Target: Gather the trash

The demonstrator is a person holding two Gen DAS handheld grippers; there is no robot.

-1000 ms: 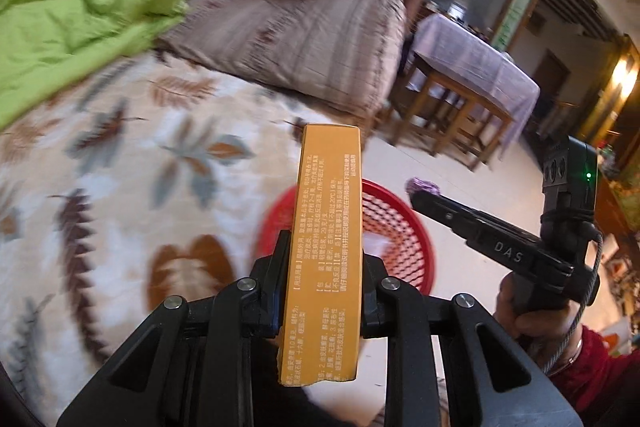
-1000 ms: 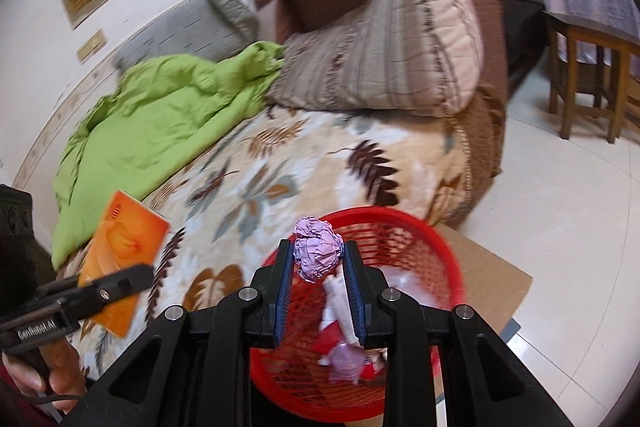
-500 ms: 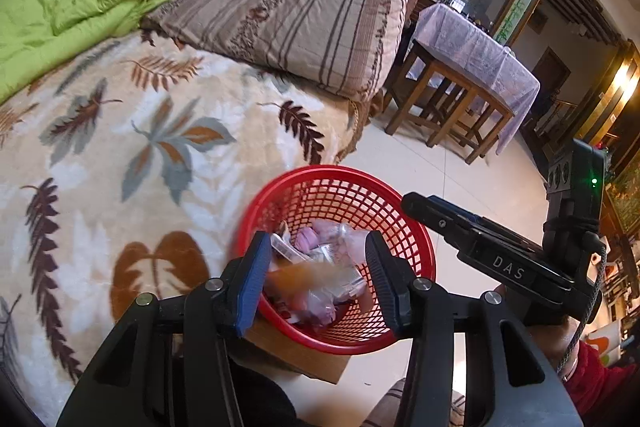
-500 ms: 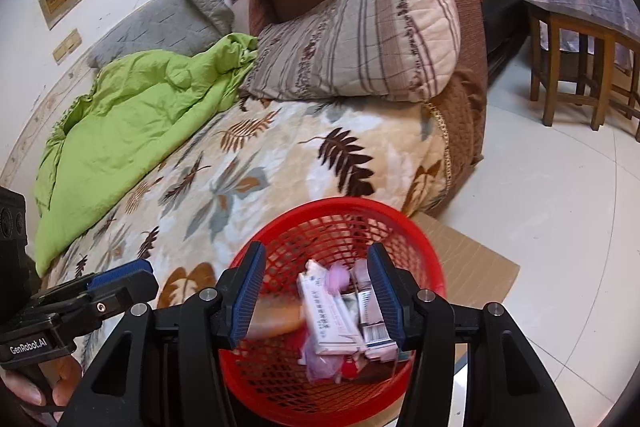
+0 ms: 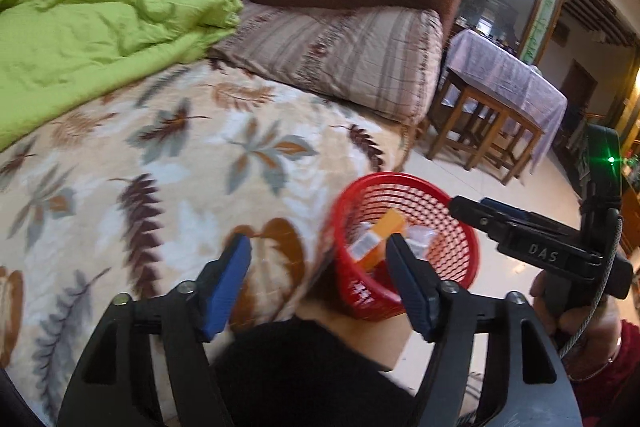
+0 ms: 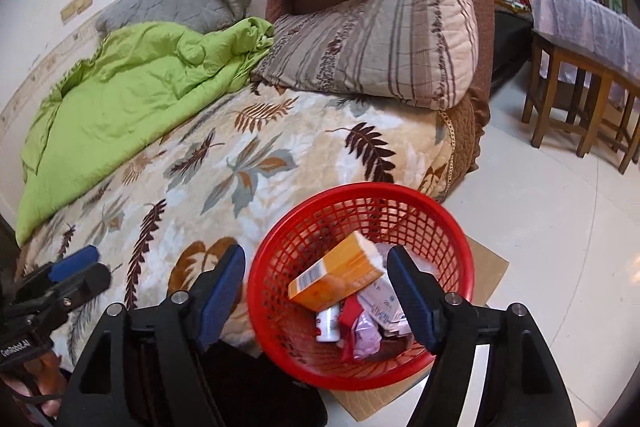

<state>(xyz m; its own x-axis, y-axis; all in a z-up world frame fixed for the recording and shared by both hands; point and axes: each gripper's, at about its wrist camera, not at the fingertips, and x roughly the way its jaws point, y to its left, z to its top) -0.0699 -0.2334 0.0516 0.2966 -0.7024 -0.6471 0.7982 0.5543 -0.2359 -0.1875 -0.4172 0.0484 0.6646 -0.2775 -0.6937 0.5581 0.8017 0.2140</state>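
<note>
Both the left tool (image 5: 318, 283) and the right tool (image 6: 316, 291) released and empty, above a red basket (image 6: 280, 259) on the floor beside the bed (image 6: 240, 155), the orange box (image 6: 340, 273) lying inside it among other trash.

Black tool (image 5: 318, 261) with 2 blue pads (image 5: 226, 283), silver screws, red sleeve (image 5: 612, 373).
</note>
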